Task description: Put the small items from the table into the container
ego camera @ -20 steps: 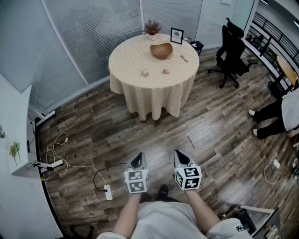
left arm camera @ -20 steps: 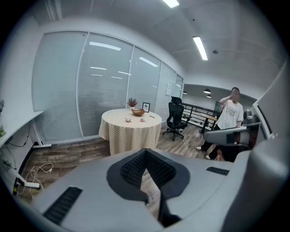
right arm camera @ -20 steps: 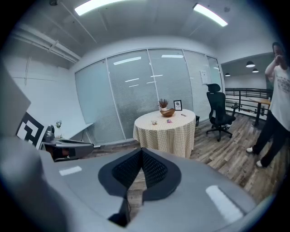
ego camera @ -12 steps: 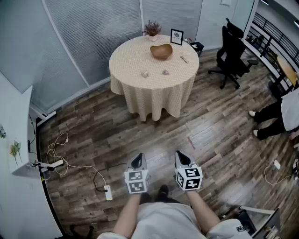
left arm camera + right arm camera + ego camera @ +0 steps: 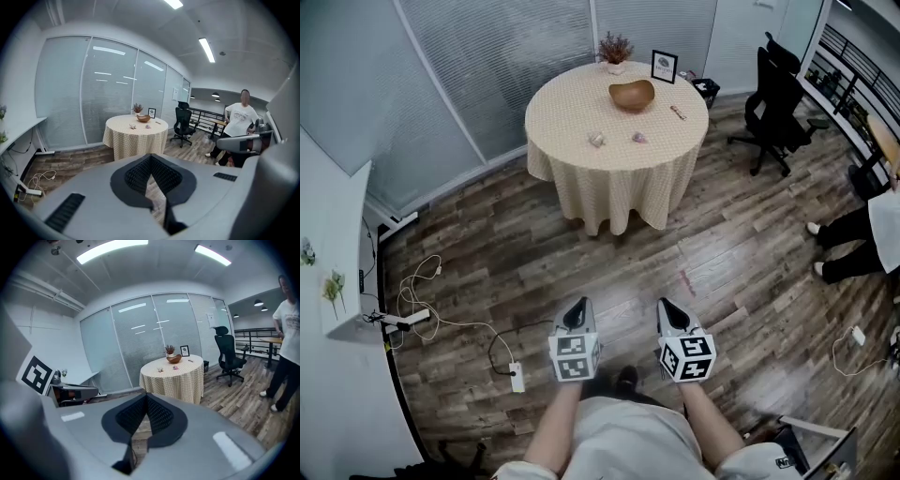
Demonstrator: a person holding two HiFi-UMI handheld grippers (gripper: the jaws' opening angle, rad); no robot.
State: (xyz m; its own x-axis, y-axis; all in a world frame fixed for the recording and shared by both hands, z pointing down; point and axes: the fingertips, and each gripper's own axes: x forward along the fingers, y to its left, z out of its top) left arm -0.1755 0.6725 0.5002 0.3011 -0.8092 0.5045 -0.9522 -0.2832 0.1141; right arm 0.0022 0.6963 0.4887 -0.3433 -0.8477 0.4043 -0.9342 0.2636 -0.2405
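On the round checked tablecloth (image 5: 581, 117) sits a curved wooden bowl (image 5: 632, 95).

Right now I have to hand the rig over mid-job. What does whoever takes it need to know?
Left gripper: shut, empty, held low in front of the body.
Right gripper: shut, empty, beside the left one.
Things: the wooden bowl sits on the round table, across the floor from both grippers. The pale item and pink item lie near the table's front edge. The slim item lies right of the bowl.
Done: nothing; the bowl looks empty.
Left: walk to the table, then pick up each of the three items and drop it in the bowl.
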